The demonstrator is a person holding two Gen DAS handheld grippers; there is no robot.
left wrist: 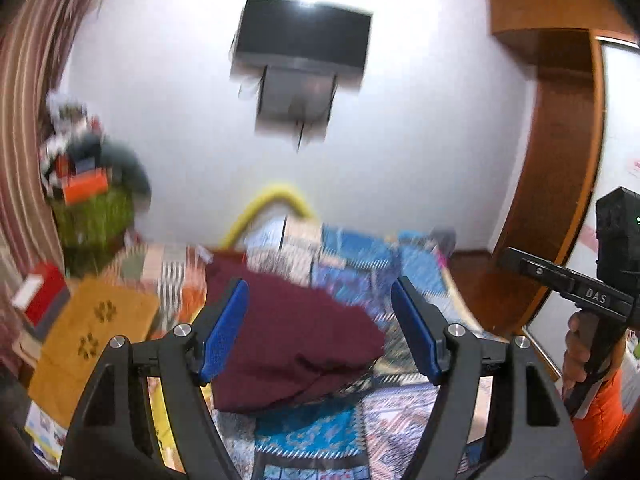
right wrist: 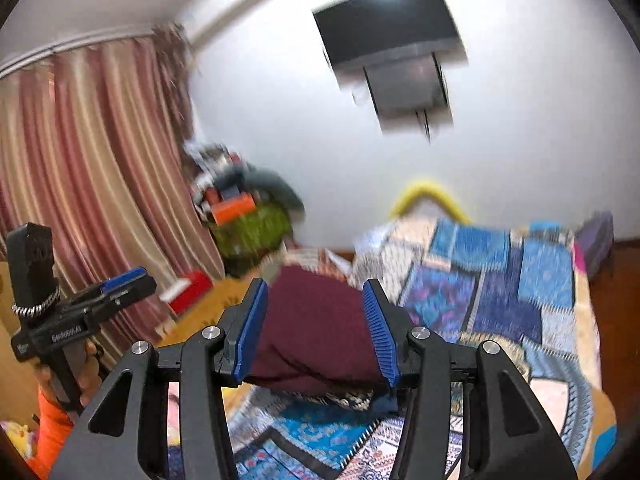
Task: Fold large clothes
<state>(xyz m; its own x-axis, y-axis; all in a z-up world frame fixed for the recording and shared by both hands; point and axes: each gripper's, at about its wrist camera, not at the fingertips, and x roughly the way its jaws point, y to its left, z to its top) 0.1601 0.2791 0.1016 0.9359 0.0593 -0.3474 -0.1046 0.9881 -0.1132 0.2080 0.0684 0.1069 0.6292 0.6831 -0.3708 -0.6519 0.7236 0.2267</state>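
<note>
We see the maroon garment (left wrist: 292, 340) lying folded on the bed (left wrist: 320, 436), on its patchwork quilt (right wrist: 500, 292). Our left gripper (left wrist: 320, 328) hangs above it with jaws spread wide and nothing between the pads. Our right gripper (right wrist: 316, 328) is also released, its blue pads apart and clear of the cloth. A TV (left wrist: 302, 38) hangs on the wall beyond, blurred.

Motion-blurred clutter pile (left wrist: 86, 168) beside curtain (left wrist: 24, 120)
</note>
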